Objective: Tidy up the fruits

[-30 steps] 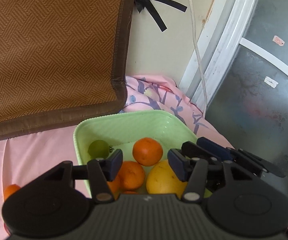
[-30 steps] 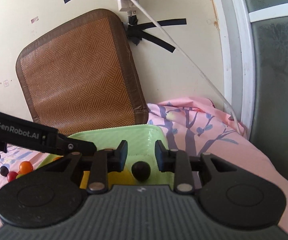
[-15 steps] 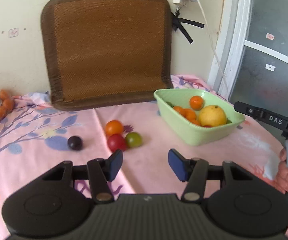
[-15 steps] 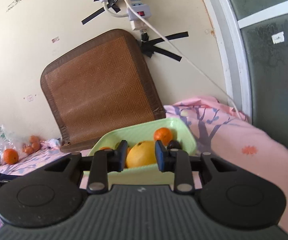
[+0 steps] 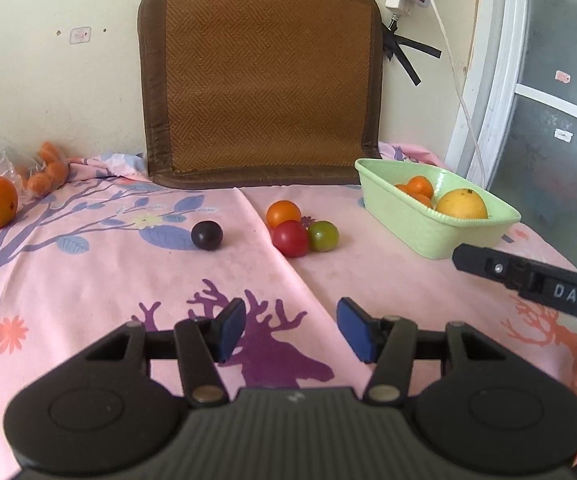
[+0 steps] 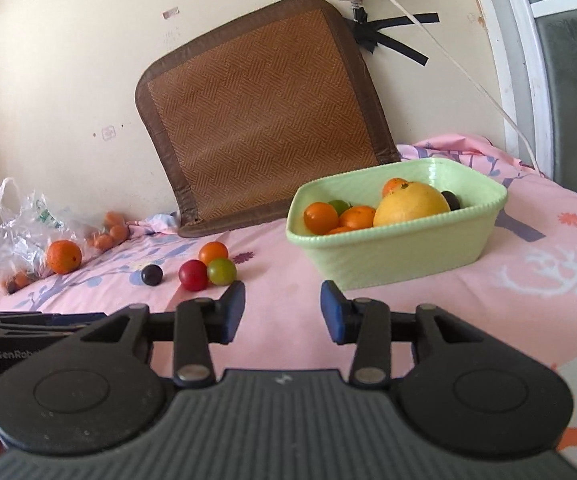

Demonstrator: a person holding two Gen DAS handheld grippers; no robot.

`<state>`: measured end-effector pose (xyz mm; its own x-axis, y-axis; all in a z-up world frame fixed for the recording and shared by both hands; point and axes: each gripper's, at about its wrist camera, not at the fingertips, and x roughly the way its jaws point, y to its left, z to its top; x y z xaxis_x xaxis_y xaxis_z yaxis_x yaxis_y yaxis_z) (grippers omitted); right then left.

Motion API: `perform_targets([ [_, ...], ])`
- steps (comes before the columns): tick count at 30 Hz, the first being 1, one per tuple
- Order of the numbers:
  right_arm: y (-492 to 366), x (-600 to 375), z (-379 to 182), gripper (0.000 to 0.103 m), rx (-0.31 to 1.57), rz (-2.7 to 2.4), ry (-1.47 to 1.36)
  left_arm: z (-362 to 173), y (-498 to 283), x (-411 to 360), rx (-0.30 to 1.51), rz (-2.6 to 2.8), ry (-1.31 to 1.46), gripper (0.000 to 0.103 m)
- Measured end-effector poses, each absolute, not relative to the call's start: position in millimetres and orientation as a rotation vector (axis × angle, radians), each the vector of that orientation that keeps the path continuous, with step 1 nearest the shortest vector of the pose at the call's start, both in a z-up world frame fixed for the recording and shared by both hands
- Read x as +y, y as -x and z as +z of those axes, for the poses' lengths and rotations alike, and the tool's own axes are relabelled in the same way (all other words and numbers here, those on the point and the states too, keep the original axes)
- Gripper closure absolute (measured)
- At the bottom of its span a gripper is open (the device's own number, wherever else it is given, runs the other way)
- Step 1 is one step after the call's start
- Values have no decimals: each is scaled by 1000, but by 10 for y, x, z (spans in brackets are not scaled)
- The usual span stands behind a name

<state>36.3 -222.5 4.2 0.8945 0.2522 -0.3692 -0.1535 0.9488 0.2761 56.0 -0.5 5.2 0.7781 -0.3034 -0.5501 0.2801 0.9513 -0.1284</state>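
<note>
Both jaws empty, right gripper [image 6: 282,312] just opening; green bowl [image 6: 400,248] (fruit-filled).

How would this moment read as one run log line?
left tool: open, empty | right tool: just opened, empty | green basket: holds fruit | dark plum: on cloth

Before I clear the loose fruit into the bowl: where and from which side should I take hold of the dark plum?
Grip the dark plum across its widest middle, coming from the near side with the jaws left and right of it. It is round with no handle, and lies alone on the cloth, apart from the red tomato cluster, so both flanks look free.
</note>
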Motion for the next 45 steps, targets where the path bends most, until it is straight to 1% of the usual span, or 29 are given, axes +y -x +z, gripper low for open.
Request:
perform_targets([
  [4,-349,-2234,43,58,399,222,-245,60,-543,-10,587,-330,40,51],
  [7,-343,-2251,32,58,401,217,-259,71,-518,-10,570,-336,39,48],
  [14,-328,-2239,32,55,398,221,-257,82,-491,-15,554,-344,37,48],
  [45,-297,-2228,46,55,388,235,-260,79,-493,5,551,-338,47,47],
])
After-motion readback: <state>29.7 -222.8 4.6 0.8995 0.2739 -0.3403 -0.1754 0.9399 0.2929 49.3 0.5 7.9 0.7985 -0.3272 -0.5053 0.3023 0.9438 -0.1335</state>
